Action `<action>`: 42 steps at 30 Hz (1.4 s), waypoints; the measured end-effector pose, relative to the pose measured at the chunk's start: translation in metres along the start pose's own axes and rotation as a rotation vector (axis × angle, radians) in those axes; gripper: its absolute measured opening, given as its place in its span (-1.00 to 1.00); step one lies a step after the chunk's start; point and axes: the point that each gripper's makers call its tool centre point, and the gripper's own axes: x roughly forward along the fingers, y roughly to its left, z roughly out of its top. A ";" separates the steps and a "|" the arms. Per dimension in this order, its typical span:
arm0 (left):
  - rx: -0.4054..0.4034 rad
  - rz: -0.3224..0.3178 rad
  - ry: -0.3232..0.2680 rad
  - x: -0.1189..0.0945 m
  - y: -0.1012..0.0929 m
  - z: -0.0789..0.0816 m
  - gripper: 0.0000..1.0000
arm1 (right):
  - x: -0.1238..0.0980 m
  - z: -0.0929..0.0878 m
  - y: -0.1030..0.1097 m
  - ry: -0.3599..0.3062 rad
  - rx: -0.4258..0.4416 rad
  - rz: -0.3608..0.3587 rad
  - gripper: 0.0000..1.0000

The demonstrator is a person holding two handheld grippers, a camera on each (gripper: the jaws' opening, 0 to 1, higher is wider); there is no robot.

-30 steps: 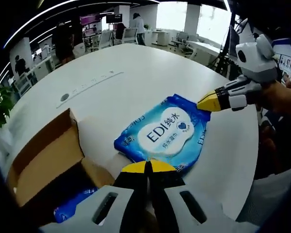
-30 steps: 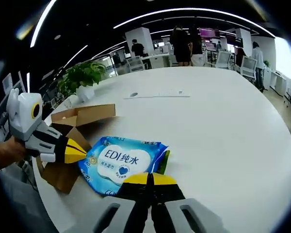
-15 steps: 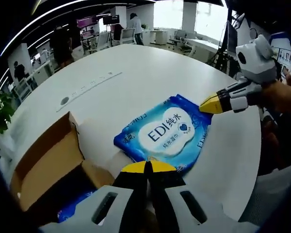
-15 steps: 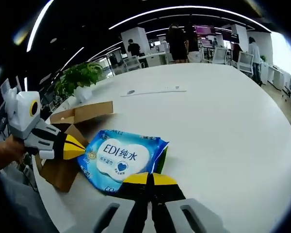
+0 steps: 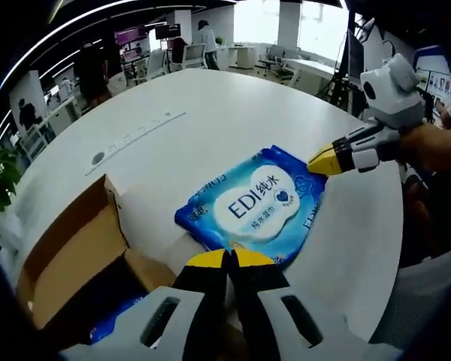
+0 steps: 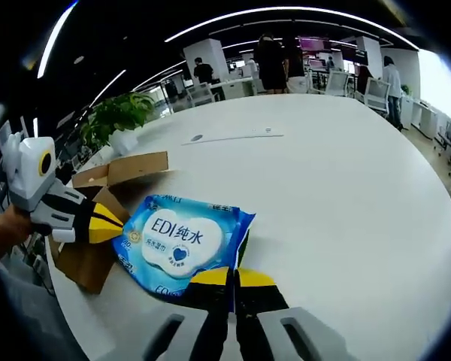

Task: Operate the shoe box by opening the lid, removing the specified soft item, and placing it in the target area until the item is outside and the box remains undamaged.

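In the left gripper view, the cardboard shoe box is sitting open at 8 o'clock on the white round table, with a blue packet lying inside it. The blue wet wipes pack is lying flat at centre, outside the box. The left gripper is pinching the pack's near edge at 6 o'clock, jaws narrow. At 2 o'clock the right gripper is gripping the far corner, jaws nearly together. In the right gripper view, the pack is resting beside the box at 9 o'clock.
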 end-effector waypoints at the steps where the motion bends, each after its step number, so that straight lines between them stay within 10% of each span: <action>1: -0.007 -0.001 -0.004 -0.001 0.000 0.000 -0.98 | 0.000 -0.001 0.000 0.001 0.002 -0.003 -1.00; 42: -0.154 0.030 -0.158 -0.074 0.033 0.005 -0.61 | -0.034 0.024 0.049 -0.056 -0.220 0.116 -0.24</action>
